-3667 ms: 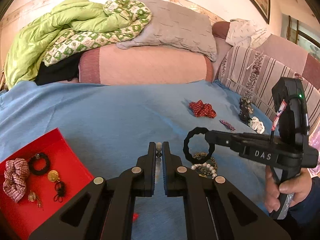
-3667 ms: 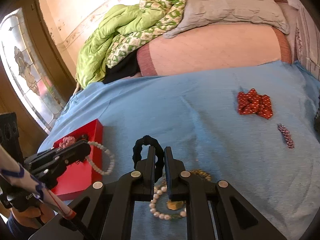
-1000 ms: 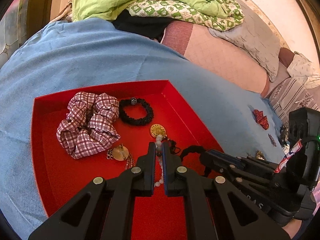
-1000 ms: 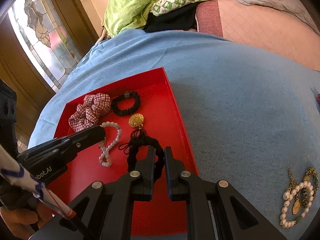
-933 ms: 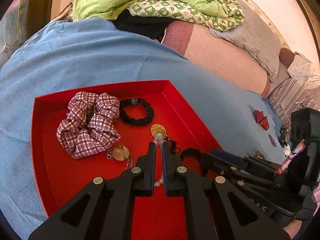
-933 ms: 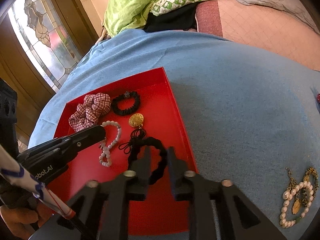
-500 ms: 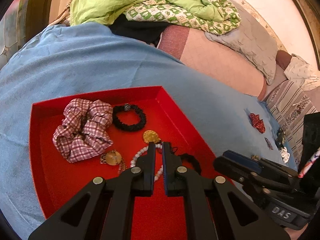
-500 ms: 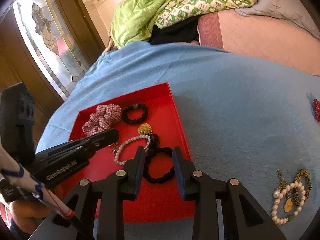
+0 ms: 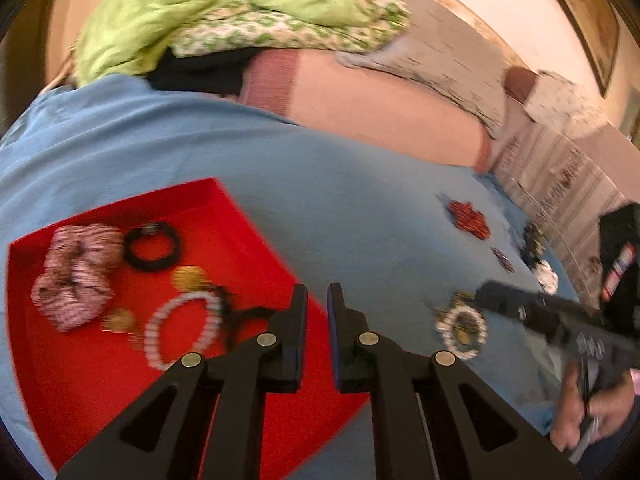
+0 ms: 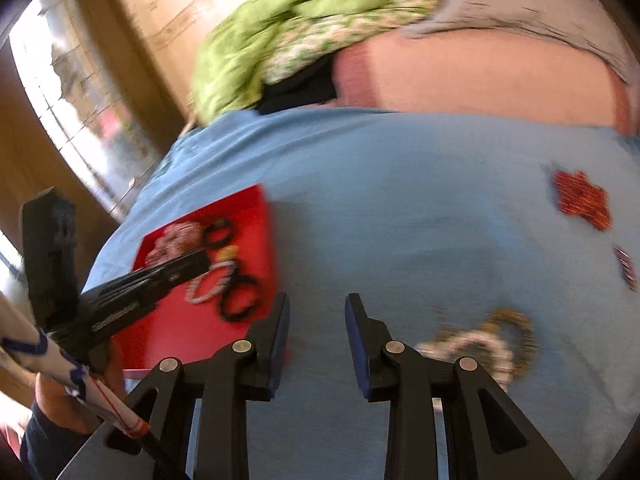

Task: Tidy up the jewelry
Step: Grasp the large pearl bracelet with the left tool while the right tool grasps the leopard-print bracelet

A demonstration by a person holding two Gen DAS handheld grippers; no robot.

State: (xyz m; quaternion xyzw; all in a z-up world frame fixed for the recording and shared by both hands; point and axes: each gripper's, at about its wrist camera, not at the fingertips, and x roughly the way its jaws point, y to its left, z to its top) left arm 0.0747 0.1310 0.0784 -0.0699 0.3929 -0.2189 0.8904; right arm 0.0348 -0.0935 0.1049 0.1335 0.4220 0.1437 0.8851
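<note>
A red tray lies on the blue bedspread and holds a plaid scrunchie, a black hair tie, a gold pendant, a white bead bracelet and a second black hair tie. My left gripper is slightly open and empty over the tray's right edge. My right gripper is open and empty above the bedspread, right of the tray. A pearl and gold jewelry pile lies to its right; it also shows in the left wrist view.
A red scrunchie and a small dark clip lie further right on the bedspread. A green quilt, grey pillow and pink bolster line the far side. More small items sit near the striped cushion.
Both grippers let go of their pieces in the tray: the bead bracelet and the black hair tie now lie there. Both grippers have pulled back and swung right, away from the tray.
</note>
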